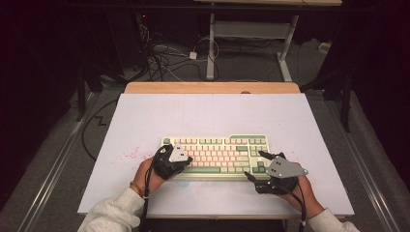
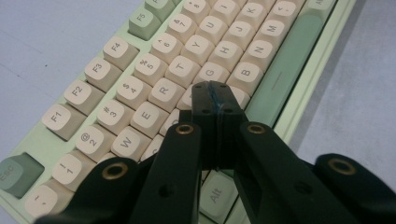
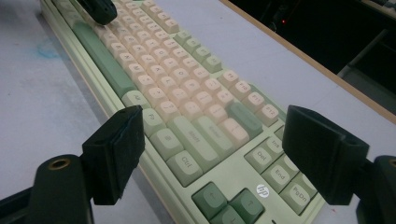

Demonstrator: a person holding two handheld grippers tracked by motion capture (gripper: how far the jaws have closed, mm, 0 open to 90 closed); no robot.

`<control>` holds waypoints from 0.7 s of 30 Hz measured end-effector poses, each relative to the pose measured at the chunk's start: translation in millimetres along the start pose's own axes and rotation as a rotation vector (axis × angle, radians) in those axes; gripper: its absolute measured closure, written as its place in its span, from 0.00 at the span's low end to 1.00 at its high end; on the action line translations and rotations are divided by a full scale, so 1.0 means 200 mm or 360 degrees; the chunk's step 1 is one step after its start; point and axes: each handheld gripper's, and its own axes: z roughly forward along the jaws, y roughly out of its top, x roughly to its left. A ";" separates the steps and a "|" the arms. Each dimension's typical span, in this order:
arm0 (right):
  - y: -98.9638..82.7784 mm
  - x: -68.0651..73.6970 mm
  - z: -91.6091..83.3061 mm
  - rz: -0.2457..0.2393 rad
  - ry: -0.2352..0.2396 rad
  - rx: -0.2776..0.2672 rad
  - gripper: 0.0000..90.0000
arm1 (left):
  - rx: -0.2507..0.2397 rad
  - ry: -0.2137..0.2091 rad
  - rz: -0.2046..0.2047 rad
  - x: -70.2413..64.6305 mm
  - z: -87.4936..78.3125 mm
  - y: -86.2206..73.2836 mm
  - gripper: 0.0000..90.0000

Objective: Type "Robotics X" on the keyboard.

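High view: a green-and-cream keyboard [image 1: 216,155] lies near the front middle of a white table top [image 1: 145,121], whose wooden far edge [image 1: 212,87] shows beyond it. Faint red specks [image 1: 130,153] mark the board left of the keyboard. The left gripper [image 1: 187,159] sits over the keyboard's left end; the right gripper [image 1: 256,164] is at its right end. Cables [image 1: 164,58] and a white desk frame [image 1: 251,34] stand on the floor far behind.

Left gripper view: jaws pressed together with nothing between them, tips over the letter keys just beside the green space bar [image 2: 285,65]. The jaws hide the keys below them.

Right gripper view: jaws spread wide, holding nothing, straddling the keyboard's right near corner above the Ctrl key [image 3: 186,164] and arrow keys [image 3: 224,203]. The left gripper's tip shows far along the key rows.
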 end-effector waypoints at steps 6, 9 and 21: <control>0.00 0.00 0.00 -0.0004 0.0000 0.0010 0.25 | 0.0008 0.0003 0.0006 0.00 0.01 0.00 0.97; 0.00 0.00 0.00 -0.0007 0.0001 0.0011 0.25 | 0.0014 0.0004 0.0009 -0.01 0.01 0.00 0.97; 0.00 0.00 0.01 -0.0011 0.0002 0.0019 0.25 | 0.0024 0.0019 0.0028 -0.01 0.02 0.00 0.97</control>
